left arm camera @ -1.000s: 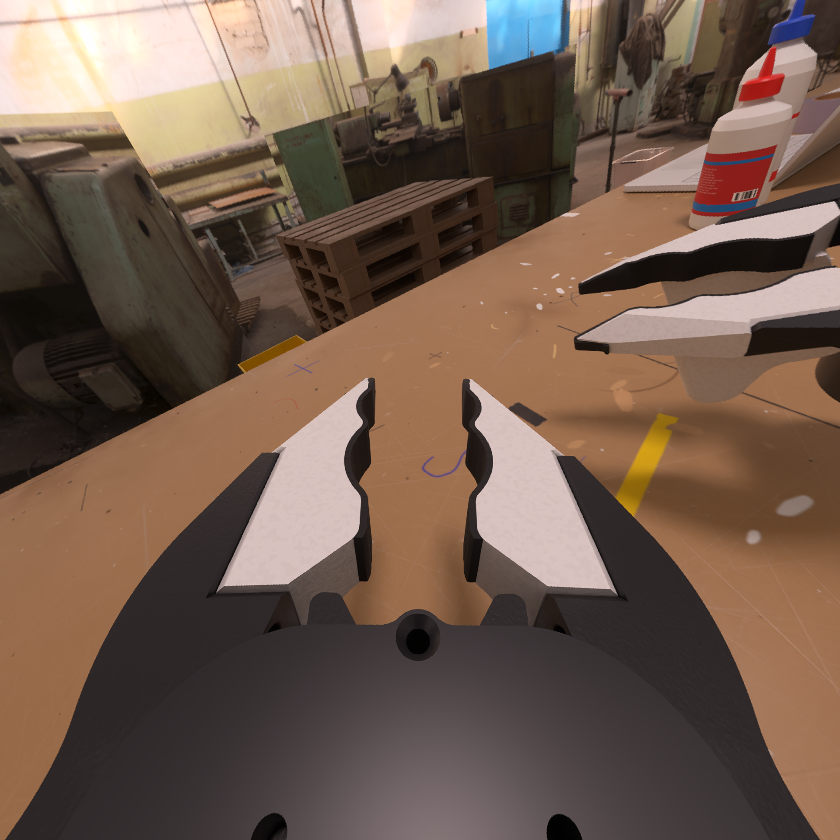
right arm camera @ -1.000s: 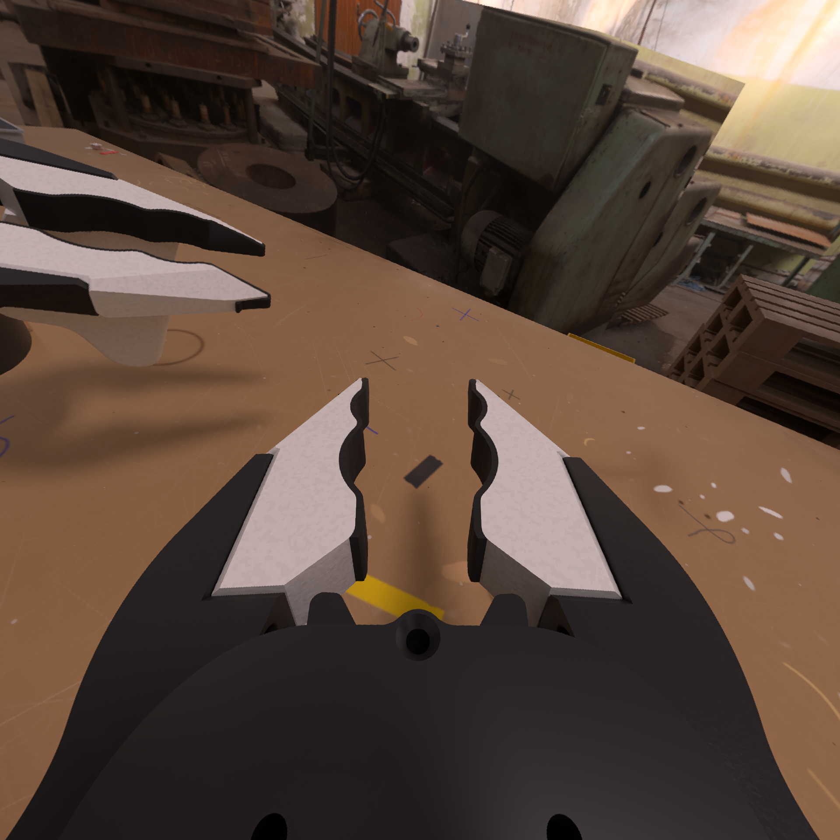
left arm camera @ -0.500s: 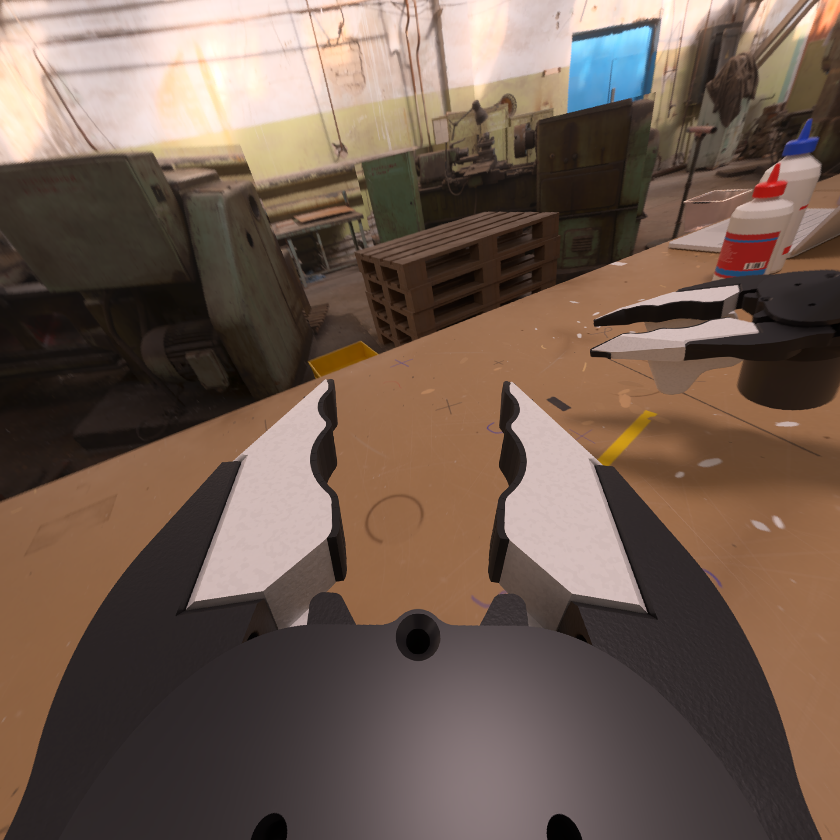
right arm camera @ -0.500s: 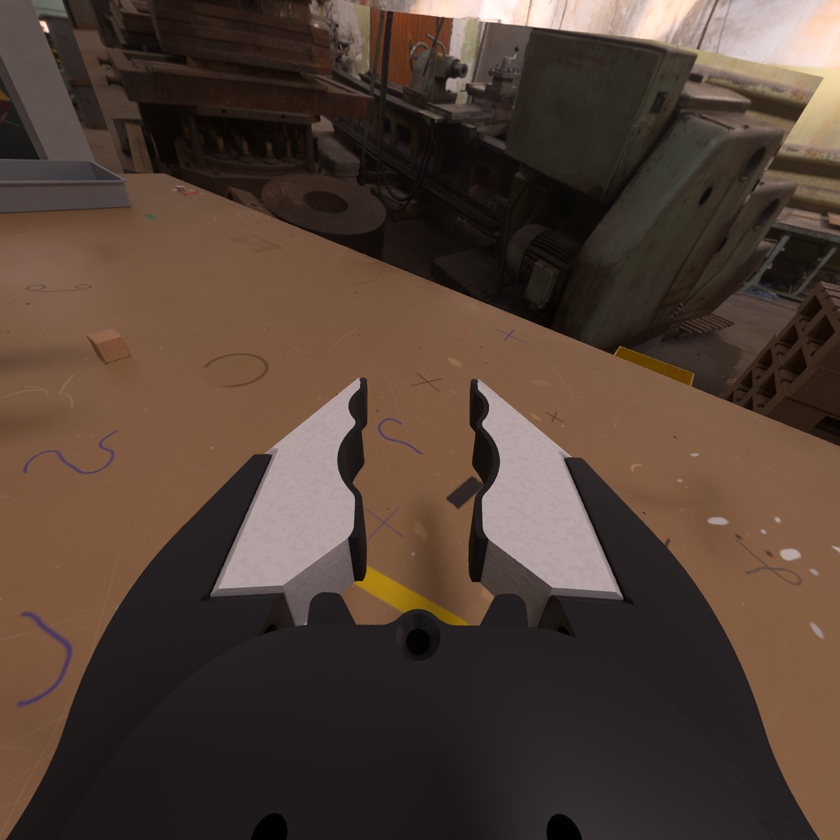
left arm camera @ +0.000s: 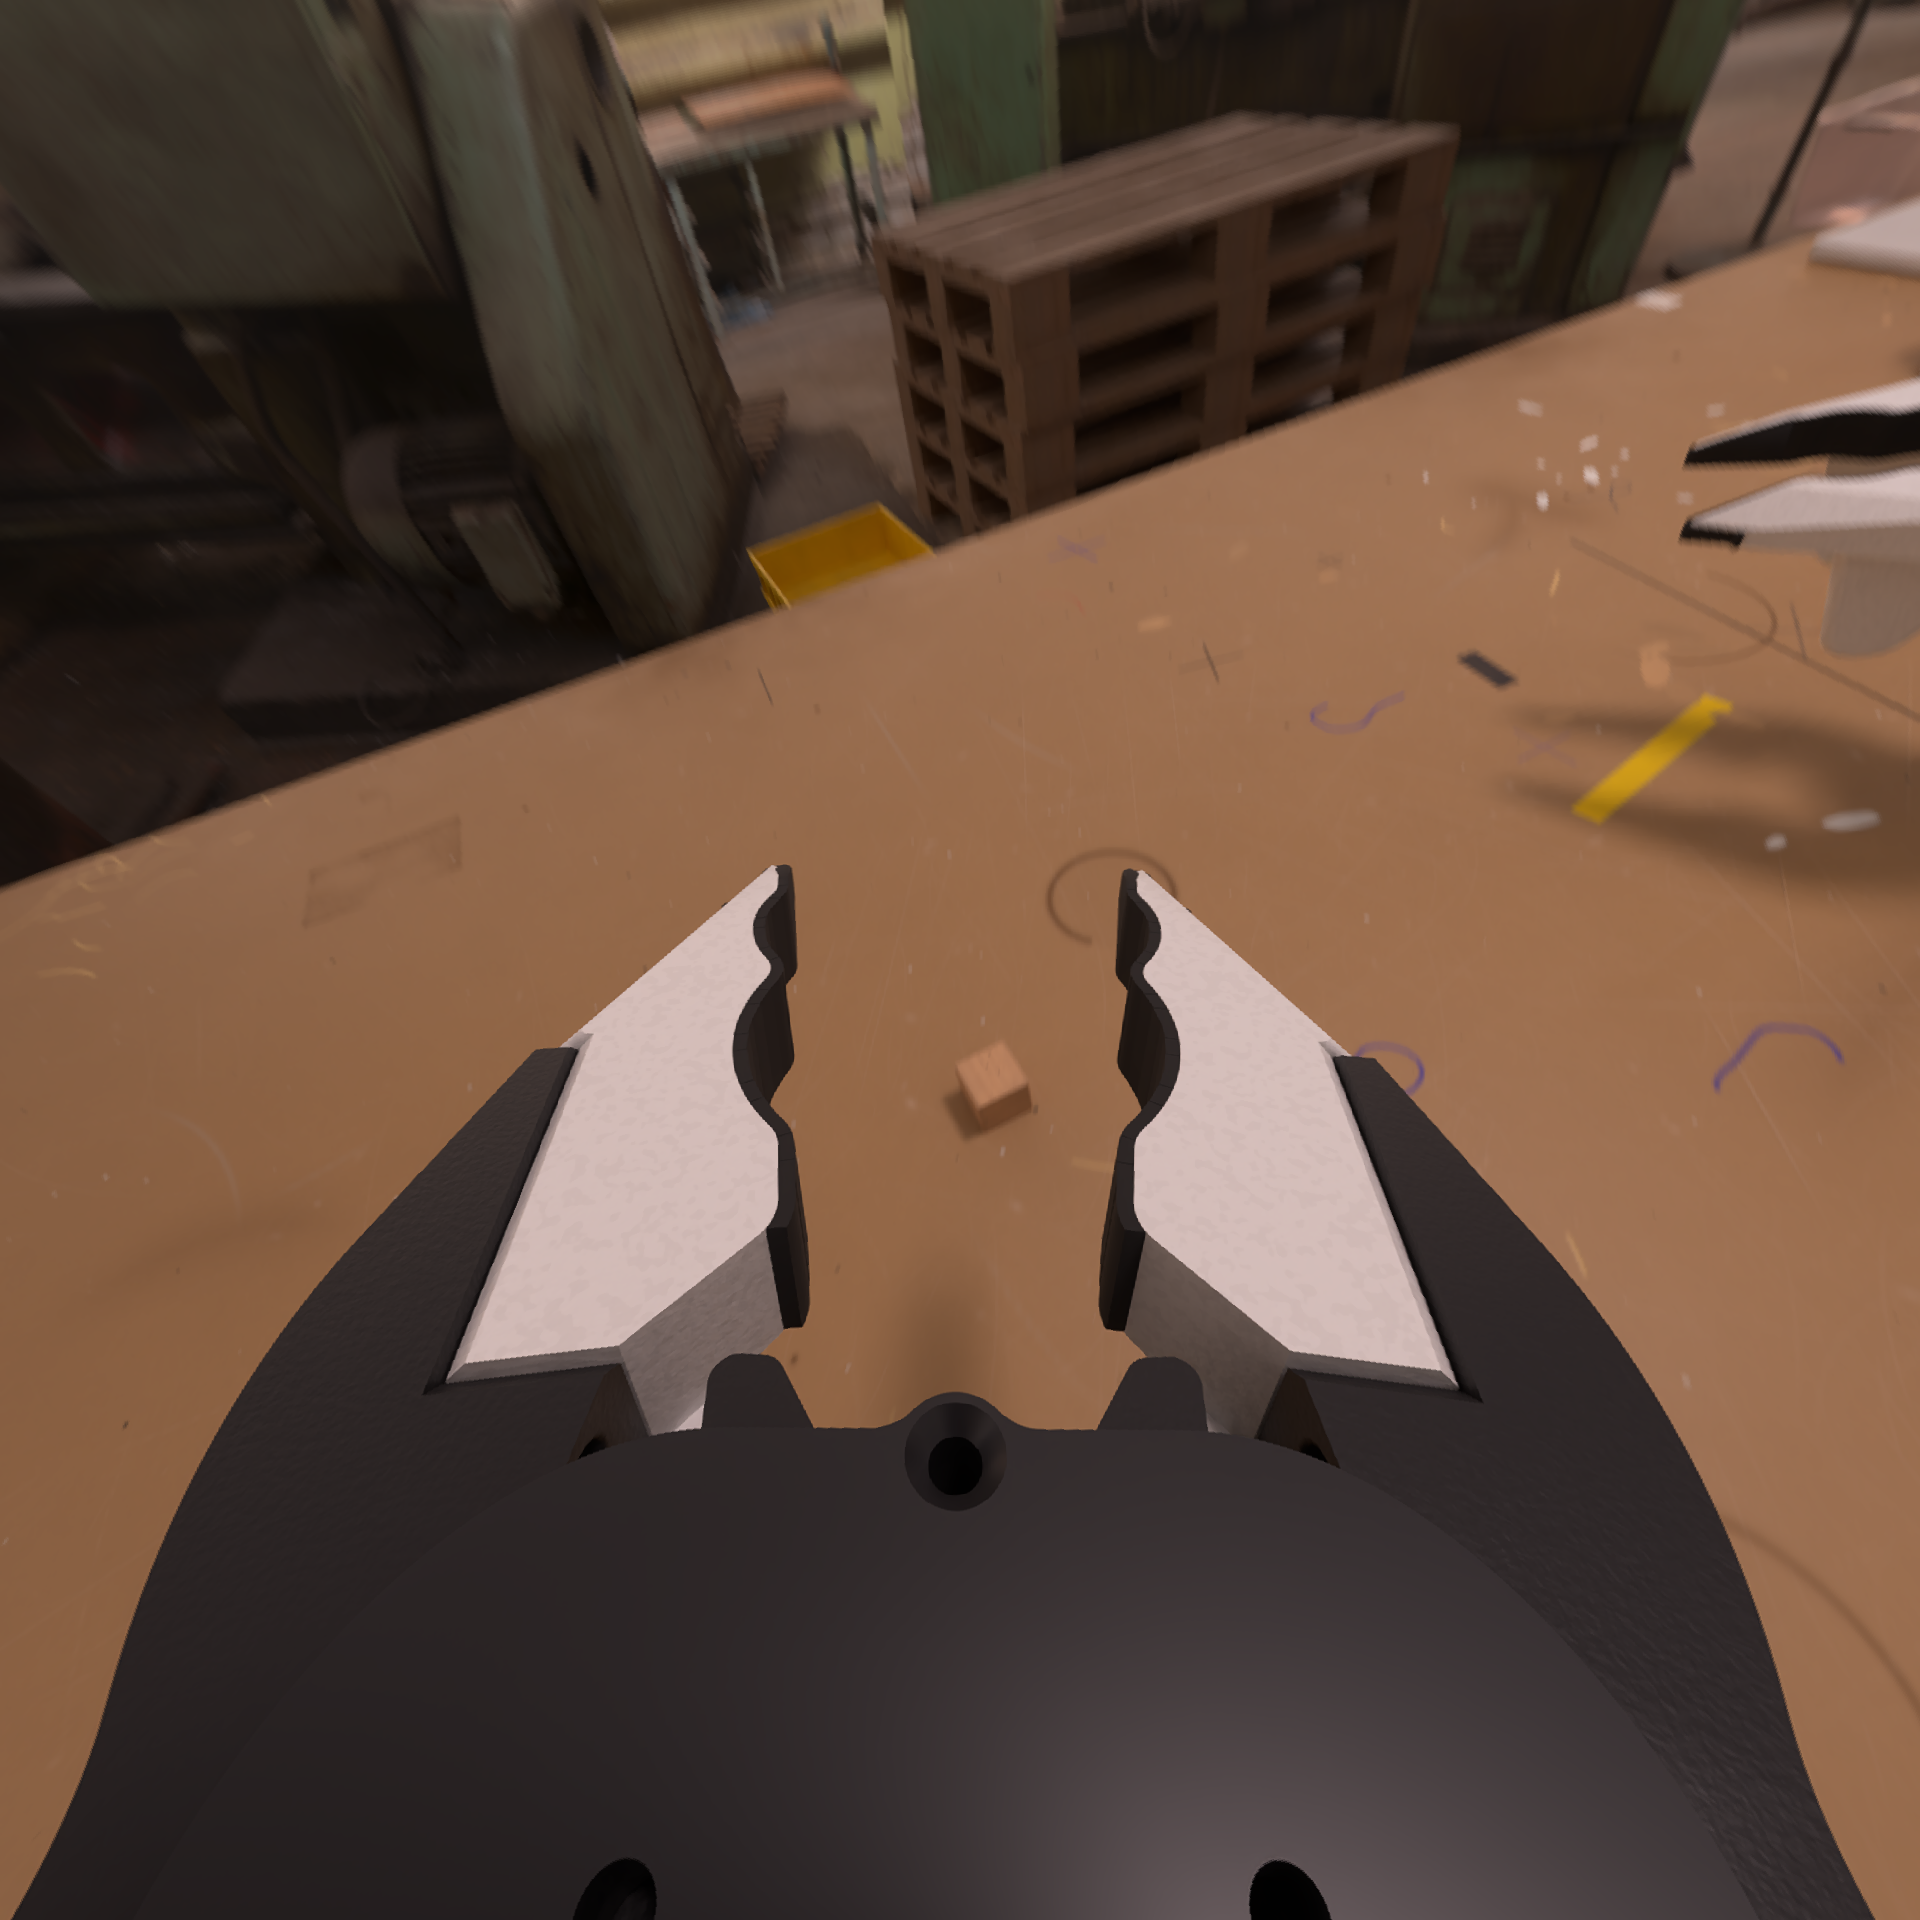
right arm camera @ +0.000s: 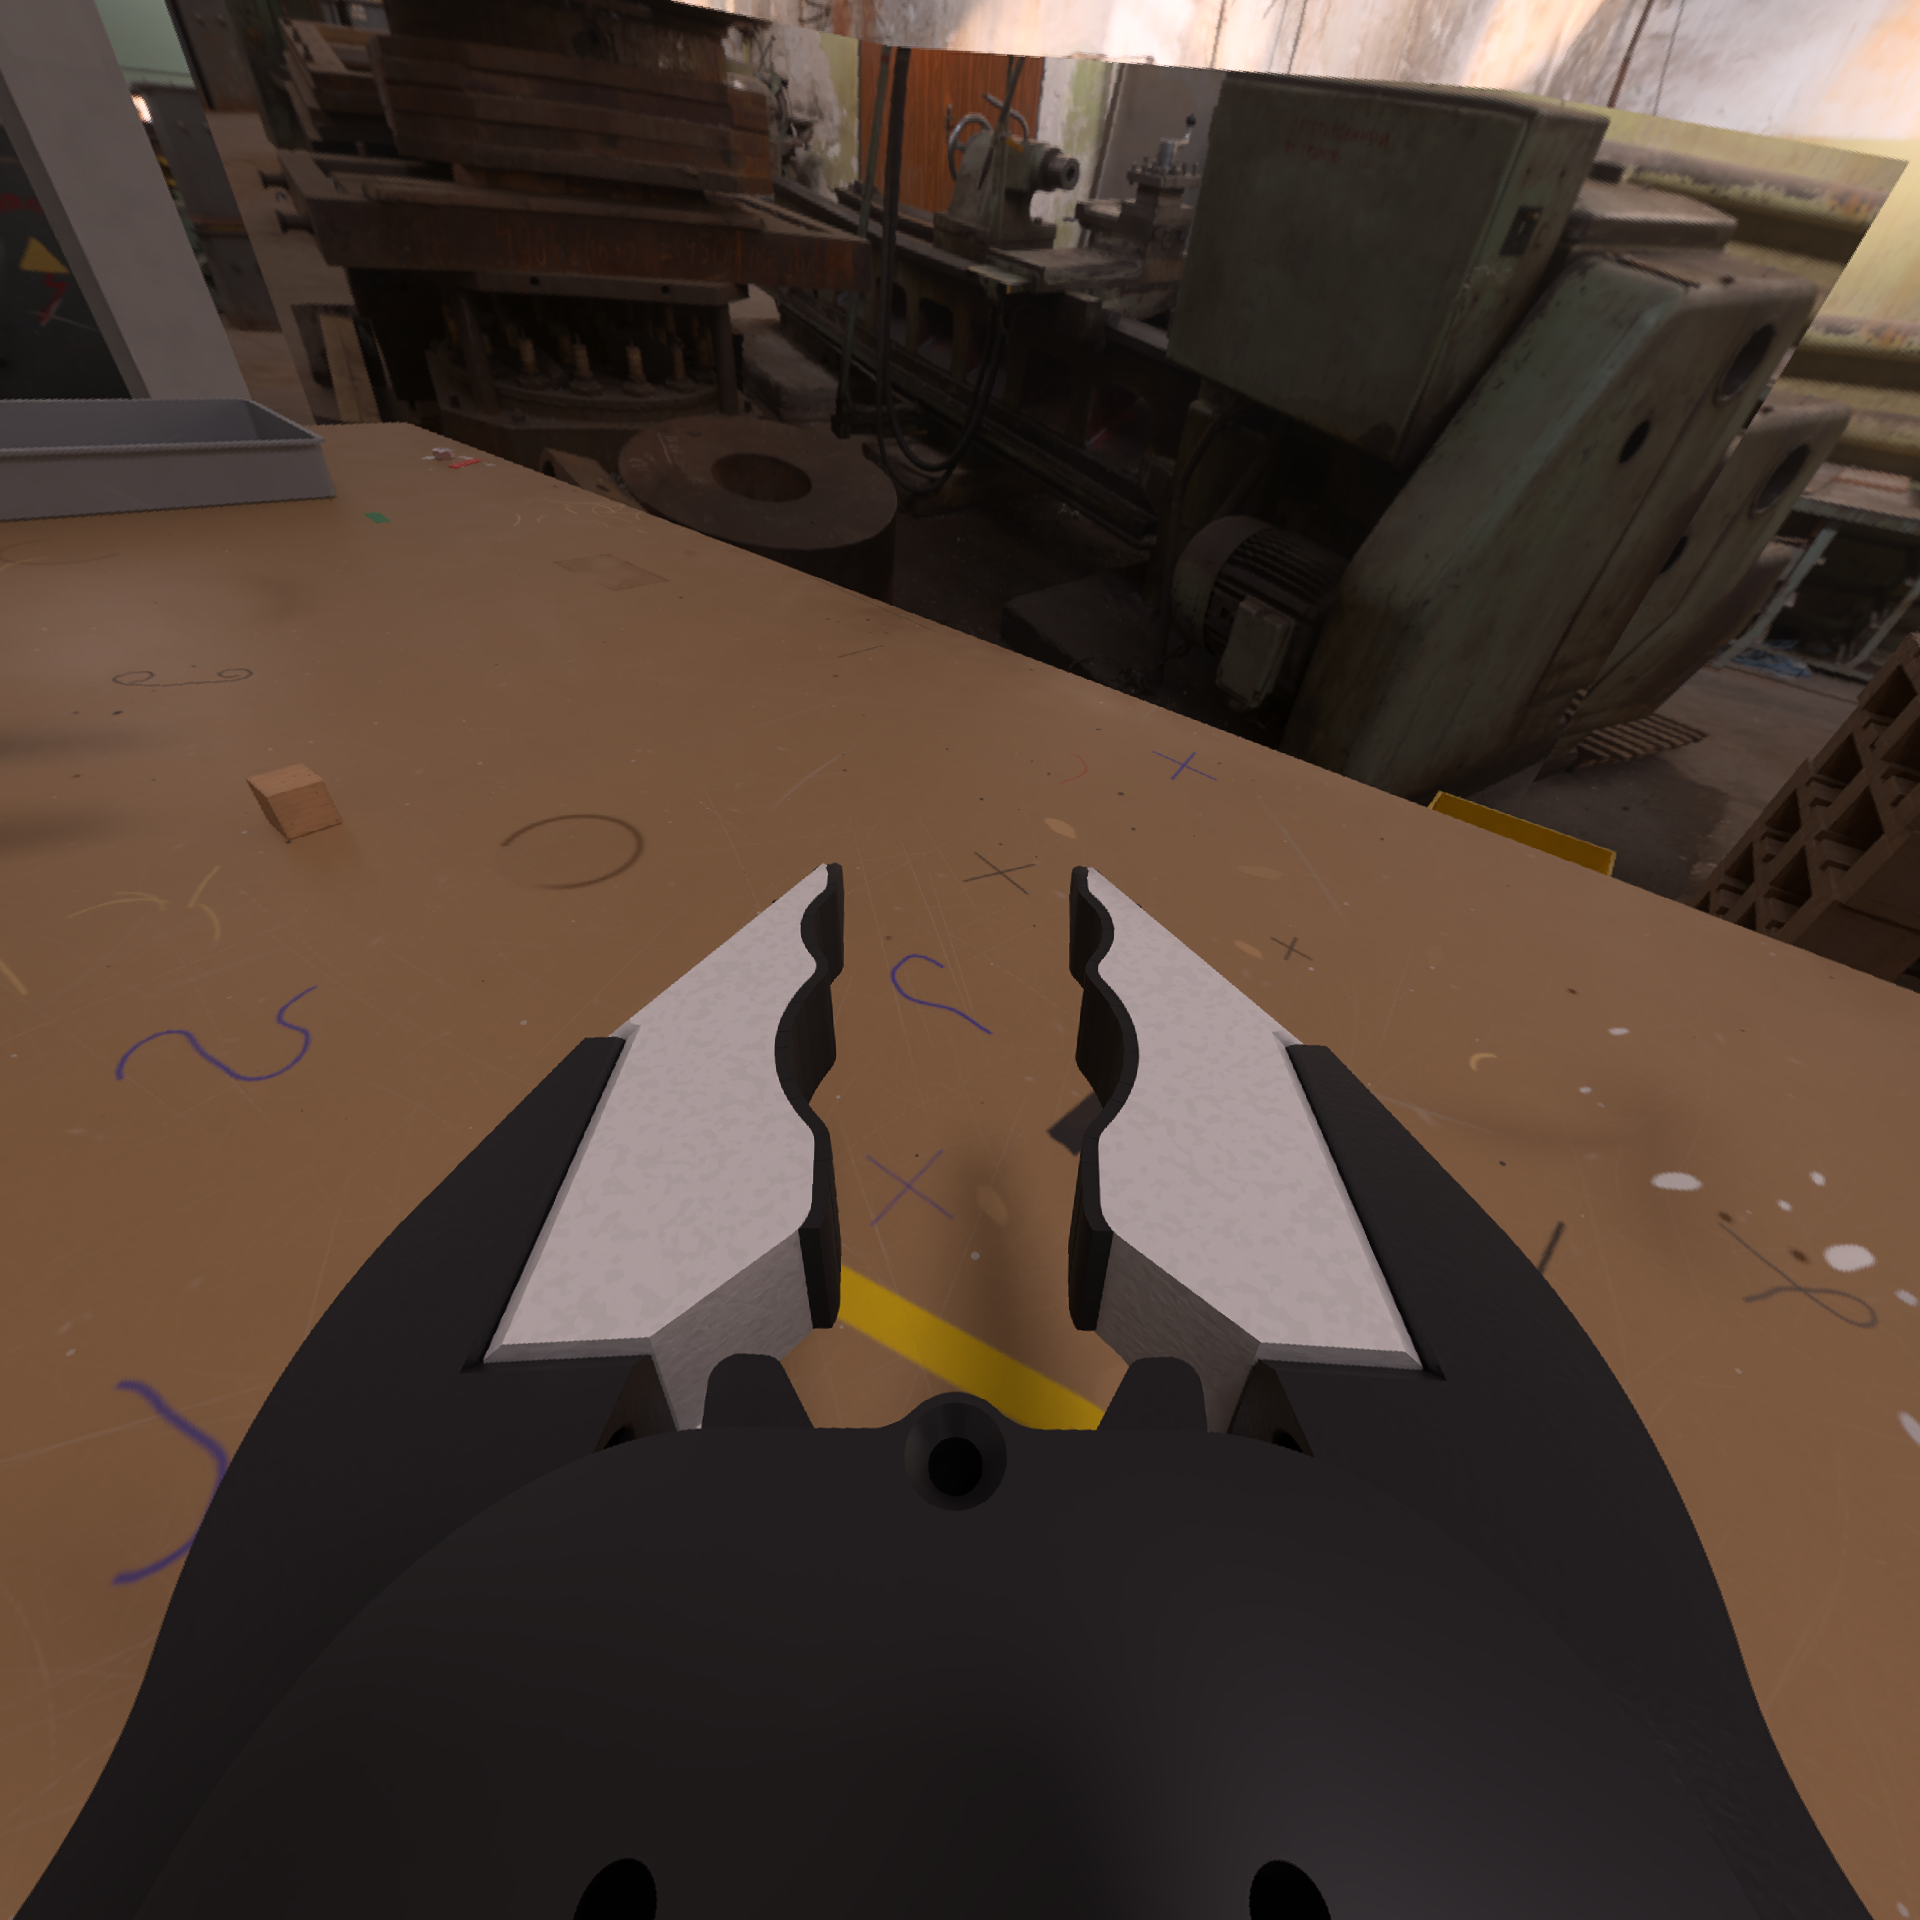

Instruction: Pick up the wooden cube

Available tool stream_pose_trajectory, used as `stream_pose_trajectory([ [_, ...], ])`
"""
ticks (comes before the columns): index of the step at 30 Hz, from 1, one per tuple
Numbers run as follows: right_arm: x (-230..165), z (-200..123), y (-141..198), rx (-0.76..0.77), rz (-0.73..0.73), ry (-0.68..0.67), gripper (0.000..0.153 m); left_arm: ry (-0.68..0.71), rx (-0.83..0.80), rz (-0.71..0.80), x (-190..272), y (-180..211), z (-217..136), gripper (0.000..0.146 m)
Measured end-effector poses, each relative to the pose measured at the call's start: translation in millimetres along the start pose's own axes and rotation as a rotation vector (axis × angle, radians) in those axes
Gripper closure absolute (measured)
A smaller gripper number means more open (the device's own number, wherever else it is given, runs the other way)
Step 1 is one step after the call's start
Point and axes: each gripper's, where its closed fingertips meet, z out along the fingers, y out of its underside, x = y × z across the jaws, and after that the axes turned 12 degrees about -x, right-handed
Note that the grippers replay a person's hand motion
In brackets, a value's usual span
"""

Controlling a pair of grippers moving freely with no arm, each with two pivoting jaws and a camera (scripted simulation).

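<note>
A small wooden cube (left arm camera: 993,1084) lies on the brown table (left arm camera: 416,1039). In the left wrist view it shows between my two fingers, below them on the table. My left gripper (left arm camera: 954,883) is open wide and empty, held above the cube. In the right wrist view the cube (right arm camera: 295,800) lies far off at the left. My right gripper (right arm camera: 954,881) is open and empty above the table; it also shows at the right edge of the left wrist view (left arm camera: 1704,494).
A yellow tape strip (left arm camera: 1652,756) and a small black patch (left arm camera: 1486,668) lie on the table toward the right gripper. A grey tray (right arm camera: 156,457) stands at the far left in the right wrist view. The table's far edge (left arm camera: 727,634) drops to the workshop floor.
My left gripper has swung left and tilted down, and its jaws have opened wider; the cube now shows between its fingers. My right gripper has pulled back a little and stays open.
</note>
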Motion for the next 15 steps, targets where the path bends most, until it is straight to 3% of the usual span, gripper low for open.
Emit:
stream_pose_trajectory([
  [4, -2.3, 2.3, 2.5, -0.006, 0.016, -0.020, 0.109, 0.189, -0.102, 0.092, -1.2, 11.4, 0.1, 0.093],
  [10, -17.1, 4.7, 2.1, -0.016, 0.020, -0.086, 0.108, 0.441, -0.395, 0.487, -2.4, 33.3, 20.0, 0.102],
  [15, -30.6, 1.7, -3.3, 0.008, -0.017, -0.105, 0.108, 0.550, -0.506, 0.785, 5.5, 52.8, 44.7, 0.109],
])
